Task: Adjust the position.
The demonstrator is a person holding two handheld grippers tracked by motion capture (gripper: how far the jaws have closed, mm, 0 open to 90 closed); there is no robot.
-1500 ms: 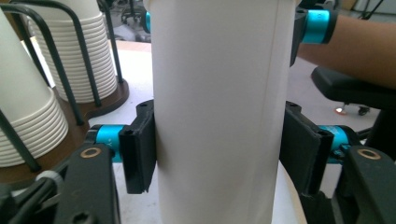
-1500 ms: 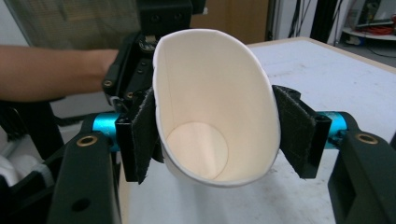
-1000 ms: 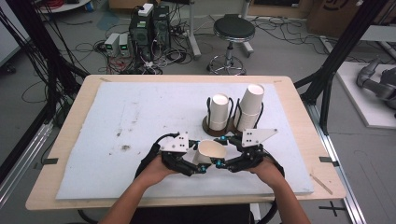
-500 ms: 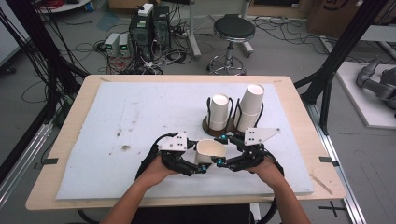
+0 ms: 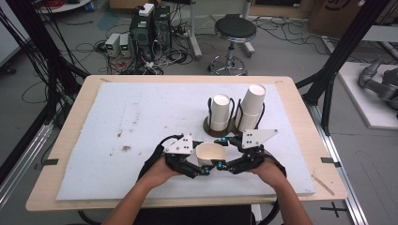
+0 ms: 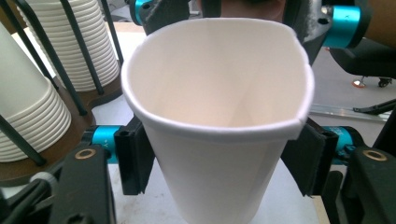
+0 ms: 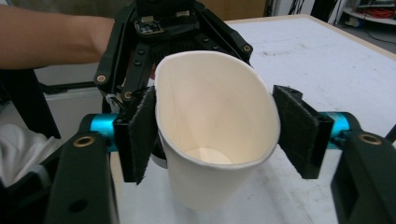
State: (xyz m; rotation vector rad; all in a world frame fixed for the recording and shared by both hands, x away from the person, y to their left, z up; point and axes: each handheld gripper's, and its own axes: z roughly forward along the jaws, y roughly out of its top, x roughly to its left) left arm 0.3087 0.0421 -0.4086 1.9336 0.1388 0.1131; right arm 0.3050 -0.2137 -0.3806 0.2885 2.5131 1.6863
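A white paper cup (image 5: 210,153) is held upright just above the white mat, between the two hands. My left gripper (image 5: 201,161) comes in from the left. In the left gripper view its pads (image 6: 135,158) press on both sides of the cup (image 6: 219,116) and bend the rim squarish. Those jaws have just been opening, with the cup still gripped. My right gripper (image 5: 224,154) comes in from the right. In its own view the cup (image 7: 215,121) stands between its pads: the left pad (image 7: 142,135) touches the wall, the right one stands a little apart.
Behind the hands, a dark wire holder on a wooden base (image 5: 209,127) carries two stacks of white cups (image 5: 219,112) (image 5: 251,108). The white mat (image 5: 117,131) covers most of the wooden table (image 5: 75,117). Cables, a stool and electronics lie on the floor beyond the table.
The cup's rim looks rounder than a second ago, when it was pinched into a narrower oval. Both hands have stayed where they were.
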